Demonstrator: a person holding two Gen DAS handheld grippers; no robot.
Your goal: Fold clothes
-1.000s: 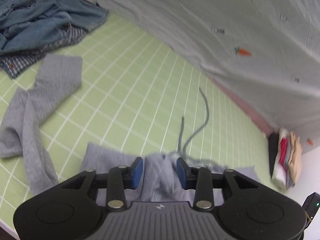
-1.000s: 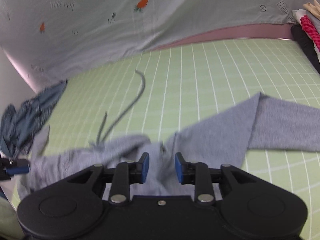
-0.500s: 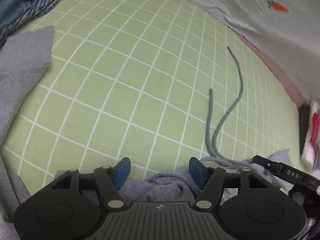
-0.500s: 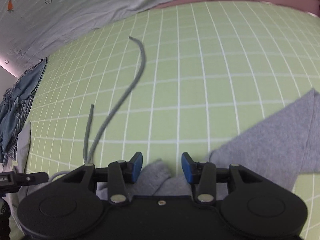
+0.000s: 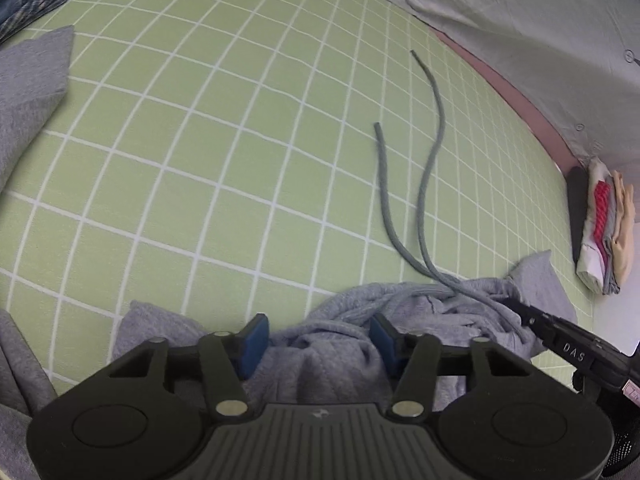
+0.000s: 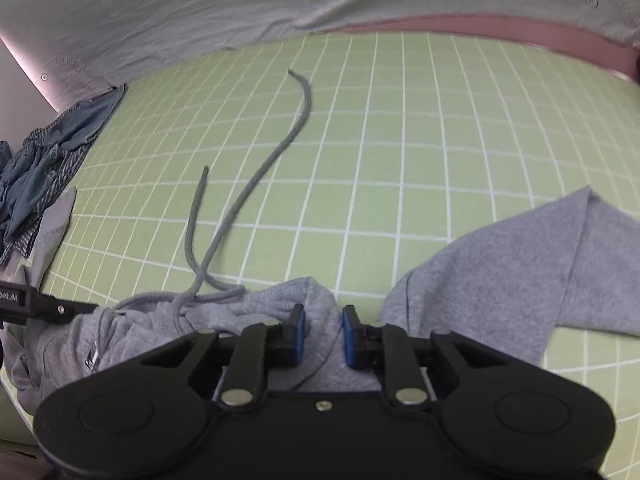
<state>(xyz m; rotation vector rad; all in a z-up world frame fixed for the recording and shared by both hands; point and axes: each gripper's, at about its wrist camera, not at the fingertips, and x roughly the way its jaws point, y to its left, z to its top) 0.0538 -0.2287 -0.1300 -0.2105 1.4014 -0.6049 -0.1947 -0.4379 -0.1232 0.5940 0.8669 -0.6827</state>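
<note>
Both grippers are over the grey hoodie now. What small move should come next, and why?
Probably close the left gripper on the bunched grey hoodie. Its jaws stand wide open with a fabric ridge between them, while the right gripper has narrow jaws around a fold, so it seems nearly ready. The drawstrings lie loose on the green sheet.

Left gripper: jaws wider apart than a second ago, bunched grey hoodie lying loose between the blue pads. Right gripper: closed in from half a second ago, pads now pinching a fold of the hoodie. Both cameras sit lower and nearer the hoodie than a second ago. Drawstring lies further out from the hoodie, straighter across the green checked sheet.
</note>
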